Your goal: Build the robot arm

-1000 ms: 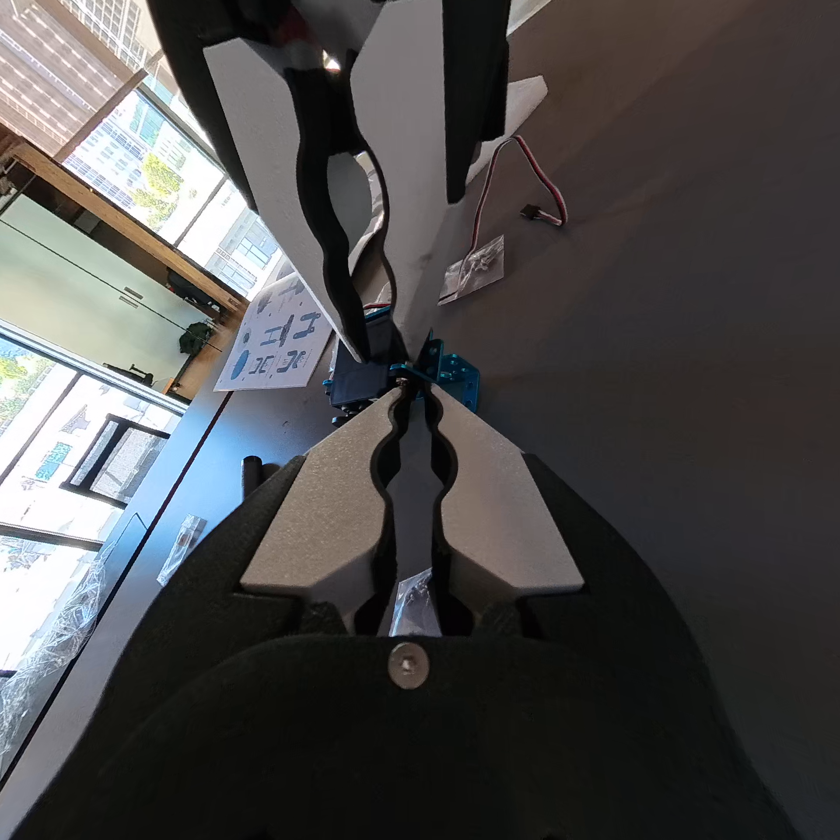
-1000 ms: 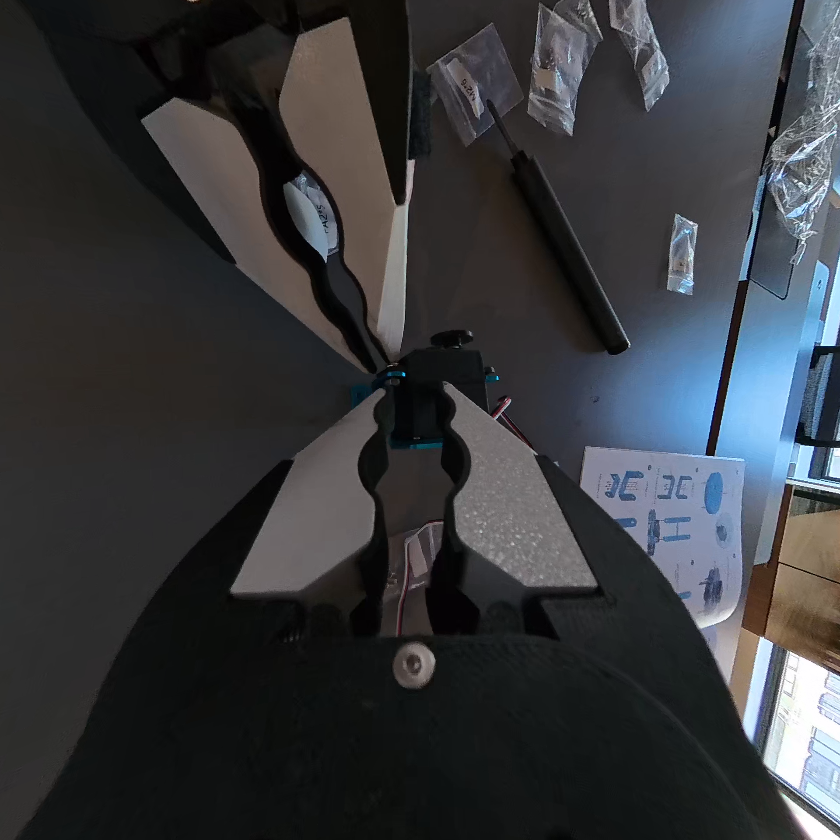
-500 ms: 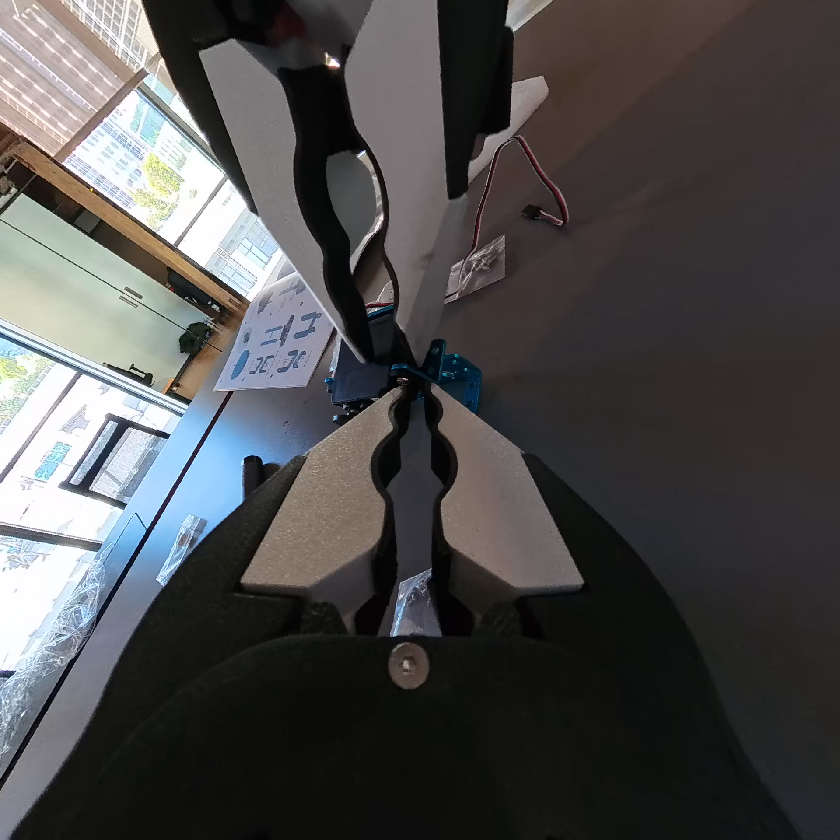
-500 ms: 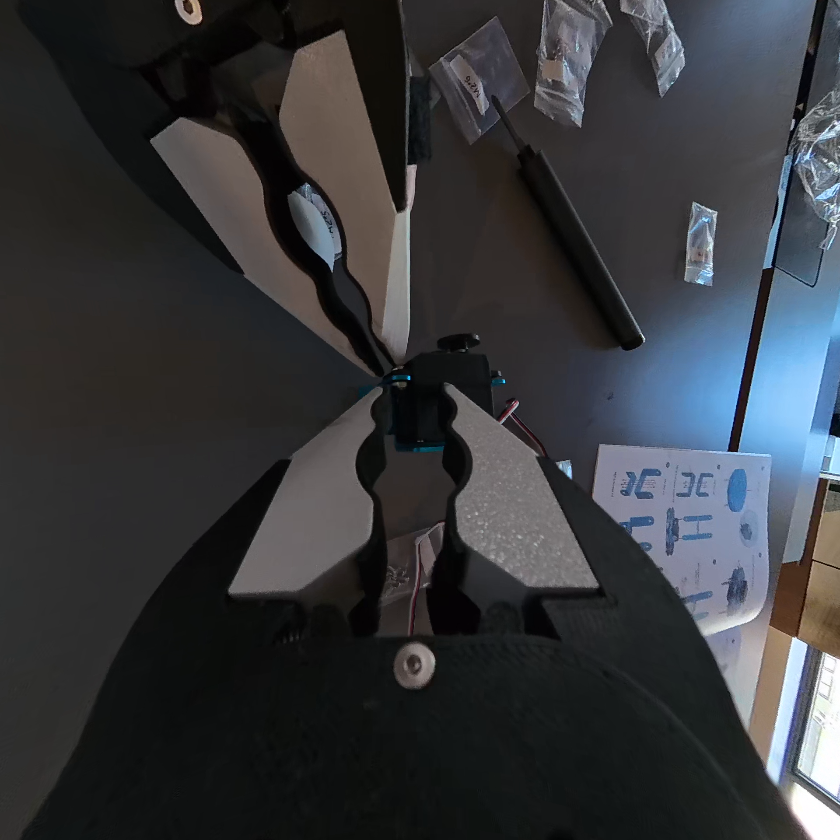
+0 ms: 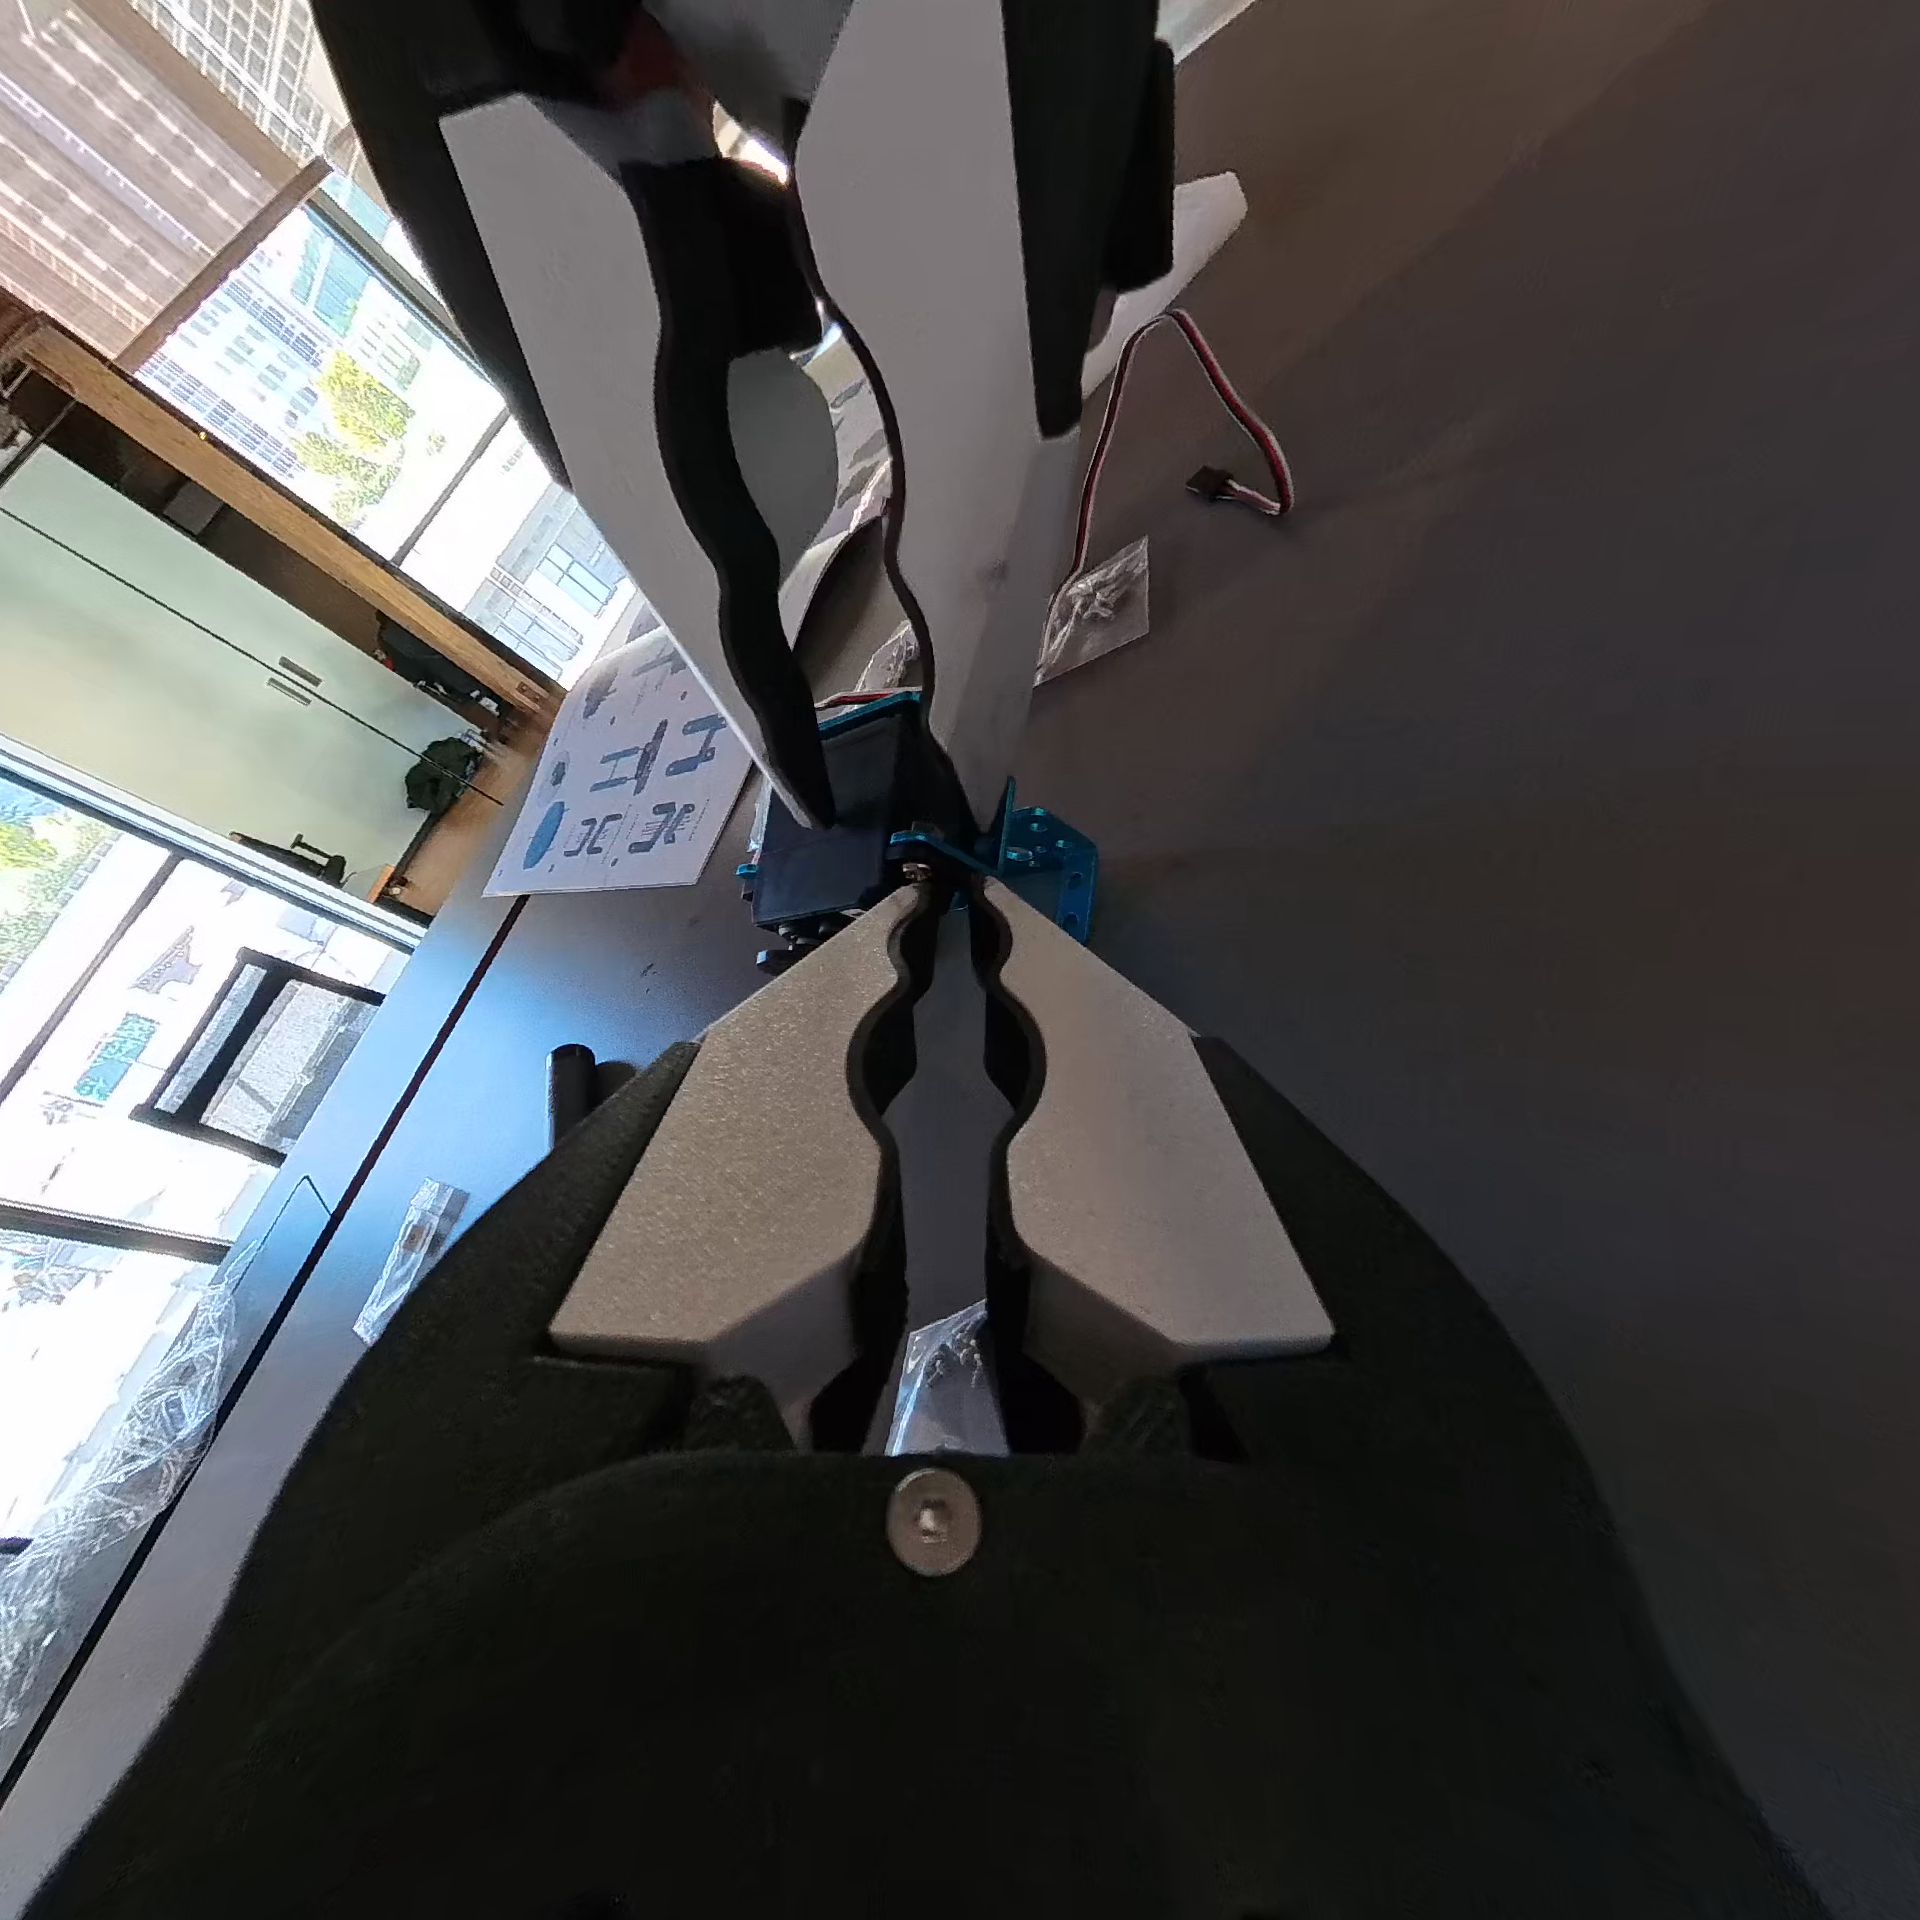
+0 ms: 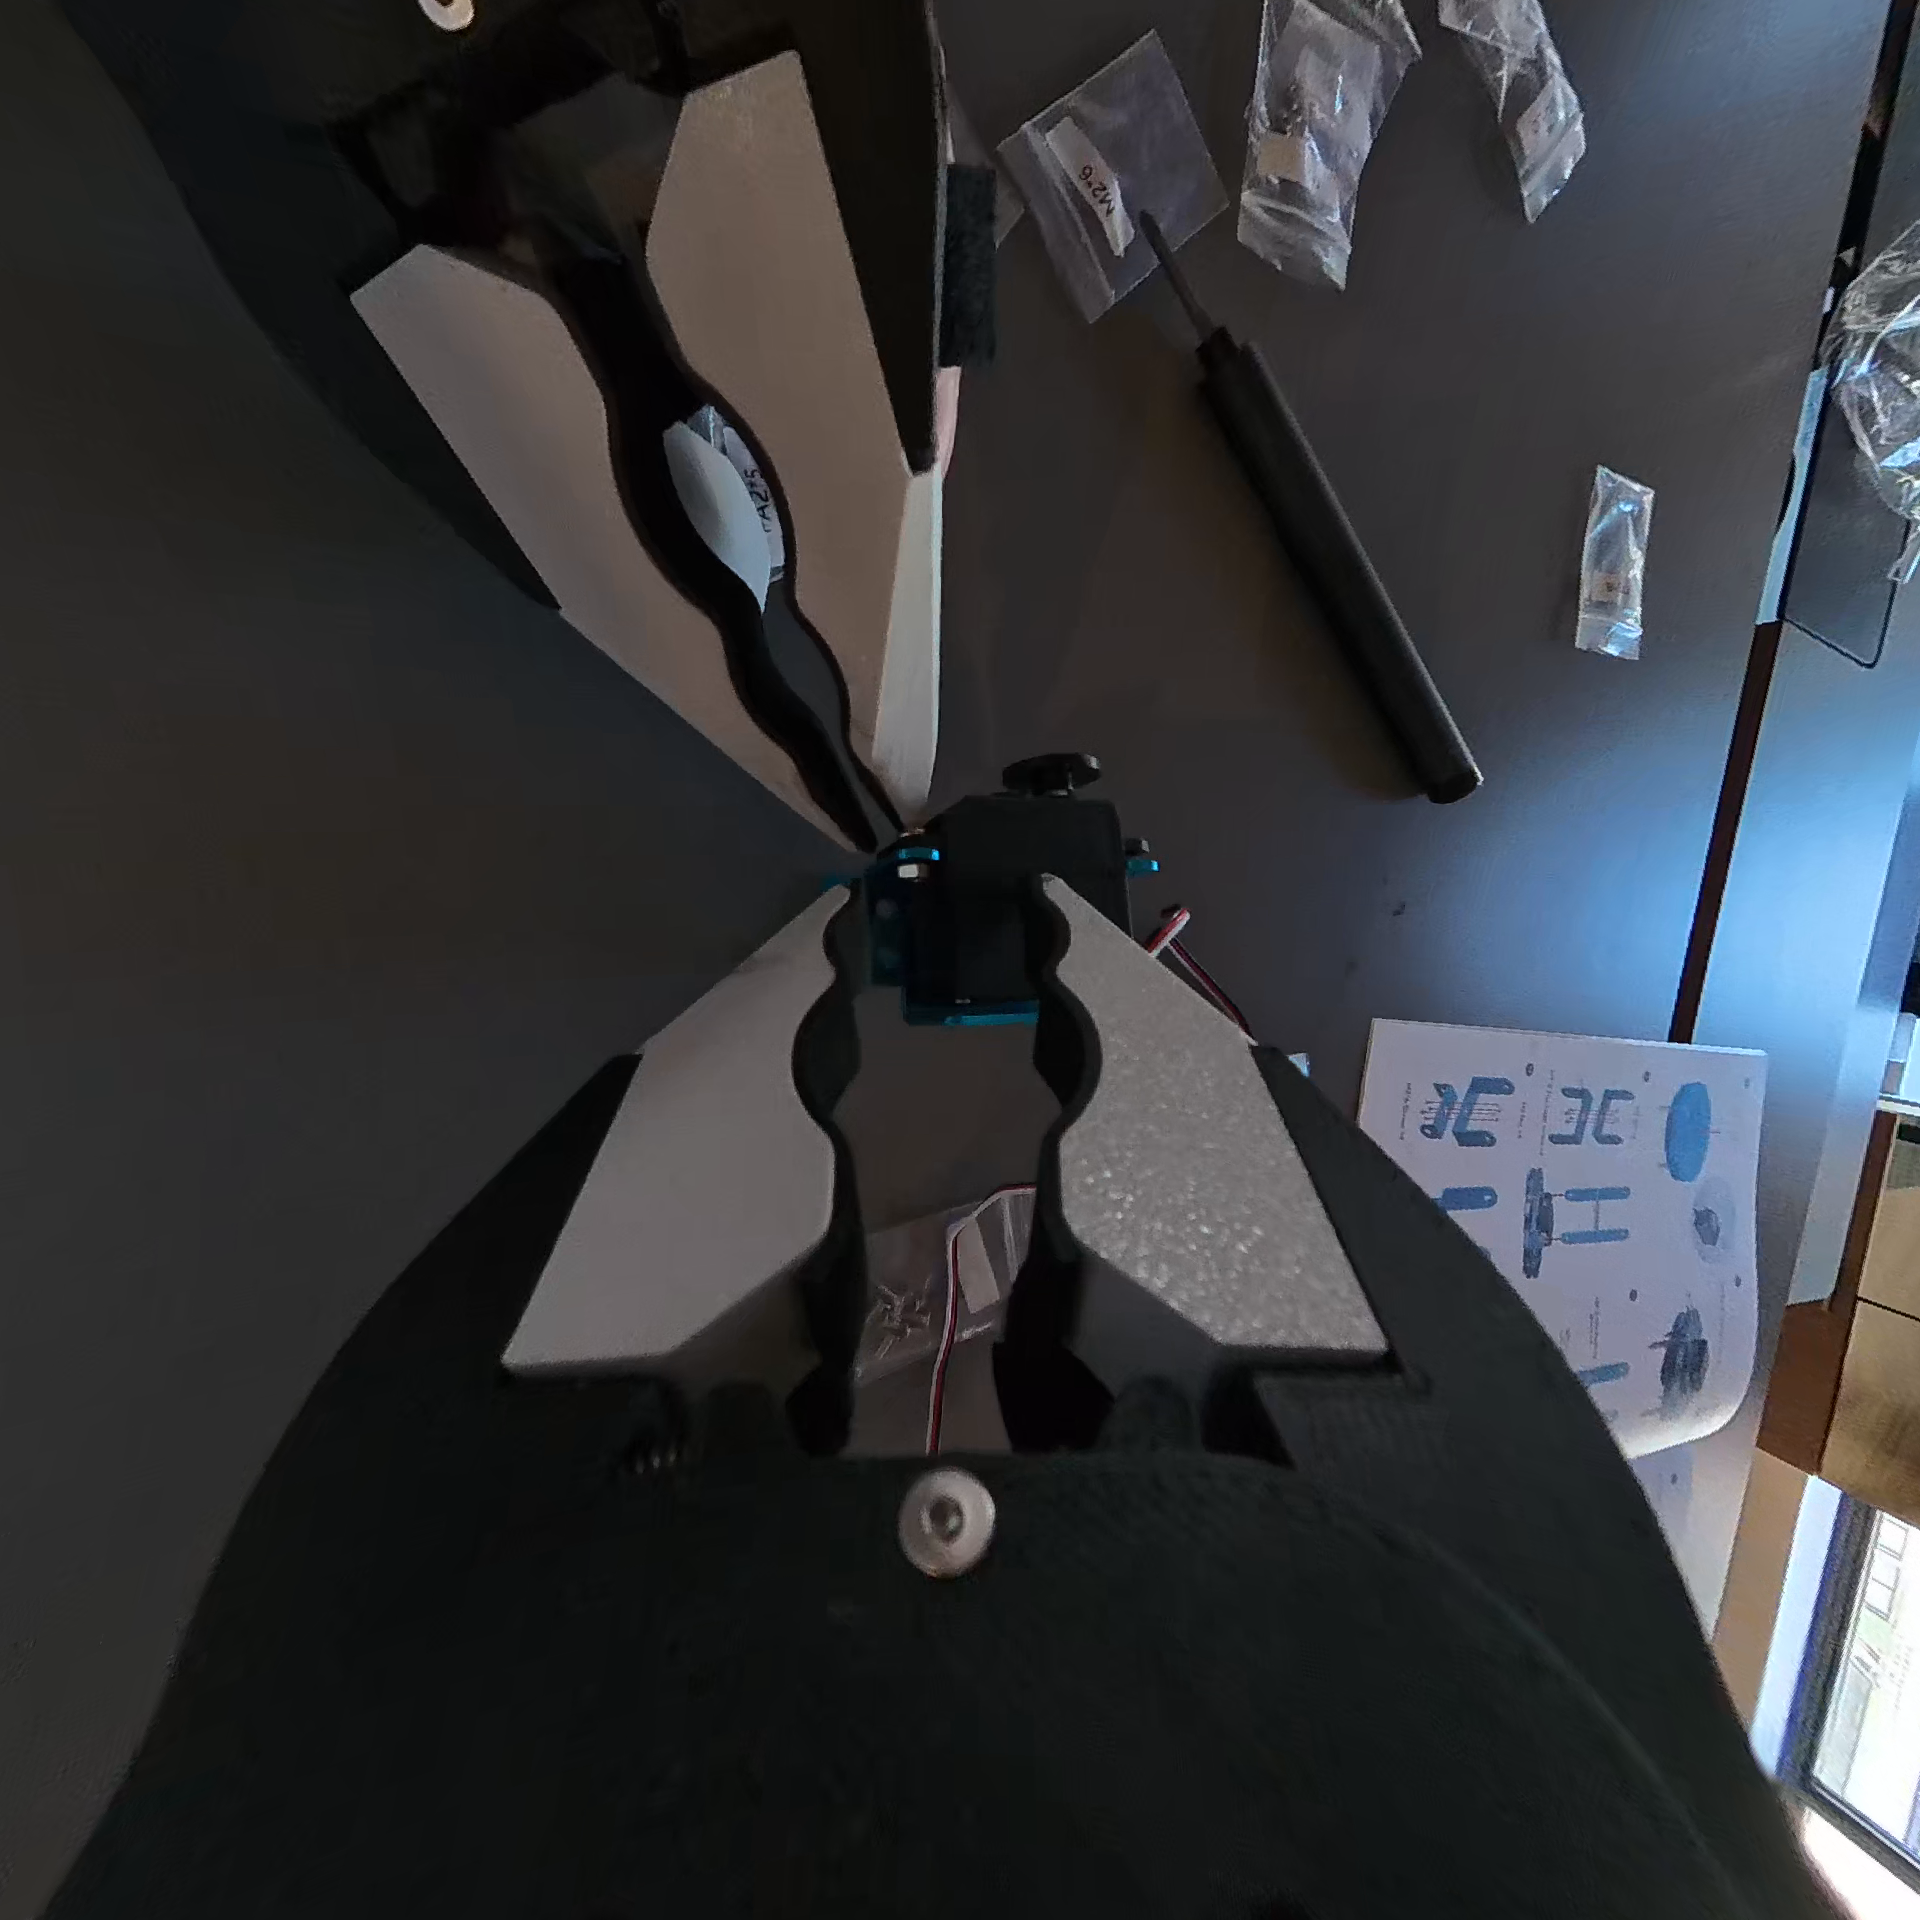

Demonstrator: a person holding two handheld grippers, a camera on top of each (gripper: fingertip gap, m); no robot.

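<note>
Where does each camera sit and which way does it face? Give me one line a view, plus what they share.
Left wrist view: behind the left gripper, looking along its fingers, which pinch the blue bracket; the right gripper faces it.
Right wrist view: behind the right gripper, looking the opposite way; its fingers clamp the black servo.
Shared: the servo, the bracket, both grippers, the printed sheet and the dark table.

Black servo (image 6: 1013, 894) in blue bracket (image 5: 1039, 854); red-white-black wire (image 5: 1242, 410); dark grey table (image 5: 1558, 935)
</note>
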